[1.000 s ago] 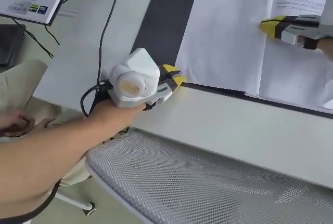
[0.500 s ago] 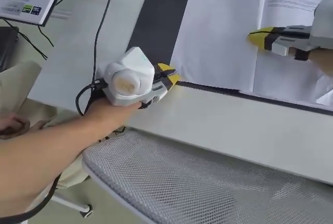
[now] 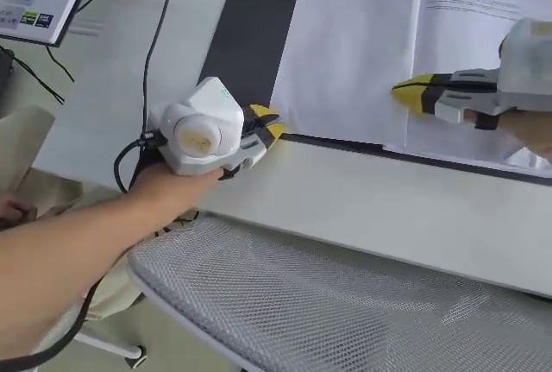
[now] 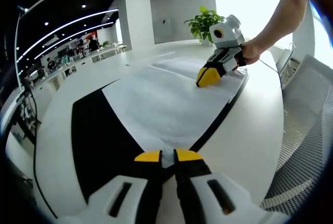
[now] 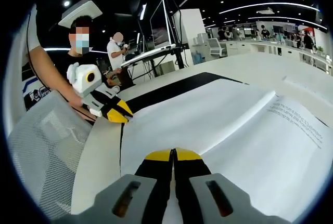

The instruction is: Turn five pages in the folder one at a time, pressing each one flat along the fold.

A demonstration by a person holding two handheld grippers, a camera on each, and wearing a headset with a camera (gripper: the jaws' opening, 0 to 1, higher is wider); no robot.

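on bench (image 3: 388, 208), open folder (image 3: 250, 27) – white pages (image 3: 345, 53) inside, right gripper (image 3: 398, 90) above

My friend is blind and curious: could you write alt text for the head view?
An open folder lies on a white workbench. The left claw sits at the near corner of its blank left page; the right claw, shut, is near the fold. A mesh chair stands in front.

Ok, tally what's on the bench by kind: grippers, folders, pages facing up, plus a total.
Grippers: 2 (left gripper, right gripper)
Black folder: 1
Pages facing up: 2 (blank page, printed page)
Total: 5
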